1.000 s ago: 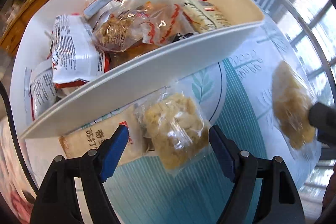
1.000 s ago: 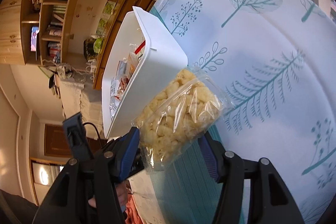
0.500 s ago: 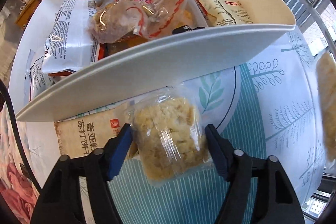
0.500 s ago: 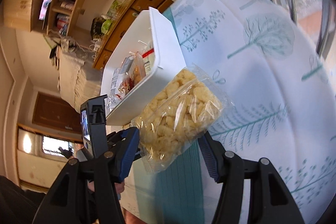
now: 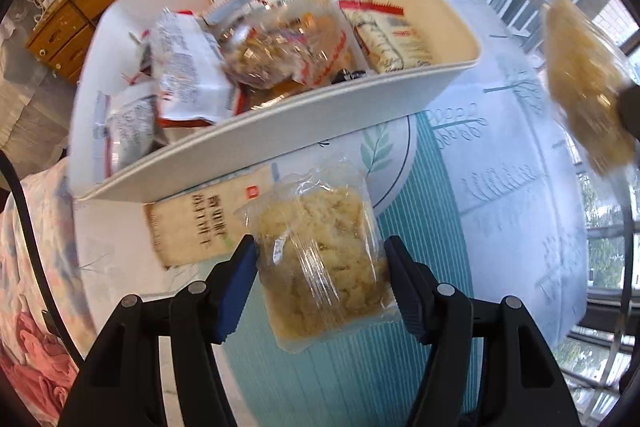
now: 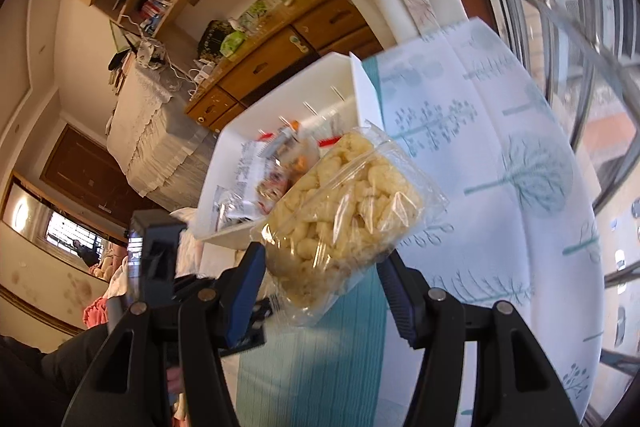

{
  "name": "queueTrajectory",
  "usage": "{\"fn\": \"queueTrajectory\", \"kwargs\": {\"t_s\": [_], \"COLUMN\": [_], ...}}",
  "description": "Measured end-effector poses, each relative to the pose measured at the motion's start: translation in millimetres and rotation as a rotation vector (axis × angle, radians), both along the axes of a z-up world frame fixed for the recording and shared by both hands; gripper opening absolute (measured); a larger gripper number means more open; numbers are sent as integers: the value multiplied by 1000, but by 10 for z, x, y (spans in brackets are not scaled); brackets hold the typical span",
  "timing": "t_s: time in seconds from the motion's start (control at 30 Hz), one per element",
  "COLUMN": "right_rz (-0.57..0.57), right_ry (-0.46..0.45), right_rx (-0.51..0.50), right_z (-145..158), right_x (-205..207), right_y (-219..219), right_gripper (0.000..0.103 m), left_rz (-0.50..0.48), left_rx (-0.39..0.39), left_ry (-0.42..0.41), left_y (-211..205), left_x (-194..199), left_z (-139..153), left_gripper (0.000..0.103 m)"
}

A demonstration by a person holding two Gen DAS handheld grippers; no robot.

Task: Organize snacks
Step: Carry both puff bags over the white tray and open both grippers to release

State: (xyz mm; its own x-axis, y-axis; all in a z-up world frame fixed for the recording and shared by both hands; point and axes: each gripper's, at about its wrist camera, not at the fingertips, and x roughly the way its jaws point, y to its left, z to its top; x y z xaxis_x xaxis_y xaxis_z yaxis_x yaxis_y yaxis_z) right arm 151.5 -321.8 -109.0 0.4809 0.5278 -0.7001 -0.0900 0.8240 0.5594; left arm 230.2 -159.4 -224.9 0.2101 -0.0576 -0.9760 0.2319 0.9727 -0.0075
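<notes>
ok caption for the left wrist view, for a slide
Left gripper closing on a clear snack bag beside the white bin of snacks; a cracker pack lies alongside.

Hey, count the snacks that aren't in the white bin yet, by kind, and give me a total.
Clear bags of puffed snack: 2, one in the left gripper, bag, and one in the right gripper, bag.
Beige cracker packs: 1, flat on the table beside the bin.
Total: 3
</notes>
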Motion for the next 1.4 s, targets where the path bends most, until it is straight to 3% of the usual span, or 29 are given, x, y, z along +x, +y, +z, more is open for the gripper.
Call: {"fn": "queueTrajectory", "kwargs": {"t_s": [0.23, 0.37, 0.63, 1.03, 1.1, 1.17, 1.23, 1.4], "right_rz": [-2, -6, -14, -19, -31, -39, -48, -43], "right_ry": [-87, -130, -197, -181, -167, -146, -135, -109], "right_rx": [-40, -57, -121, -287, -310, -323, -334, -361], "right_z": [327, 477, 678, 593, 578, 555, 550, 576], "right_x": [105, 182, 426, 893, 942, 993, 1010, 982], "right_y": [256, 413, 823, 1322, 1360, 1372, 1372, 1401], "right_gripper": [58, 58, 58, 60, 60, 67, 73, 73], "left_rz": [-6, -6, 22, 52, 53, 52, 52, 76], "left_rx": [-39, -45, -19, -74, -87, -89, -97, -111], "left_ry": [-32, -74, -184, -294, -297, -289, -294, -264], "left_y": [365, 632, 1080, 1509, 1543, 1569, 1593, 1656], "left_x": [-119, -8, 388, 1025, 1094, 1165, 1204, 1215], "left_z": [575, 896, 1271, 1342, 1331, 1318, 1329, 1319], "left_gripper": [62, 63, 63, 63, 67, 85, 85, 89]}}
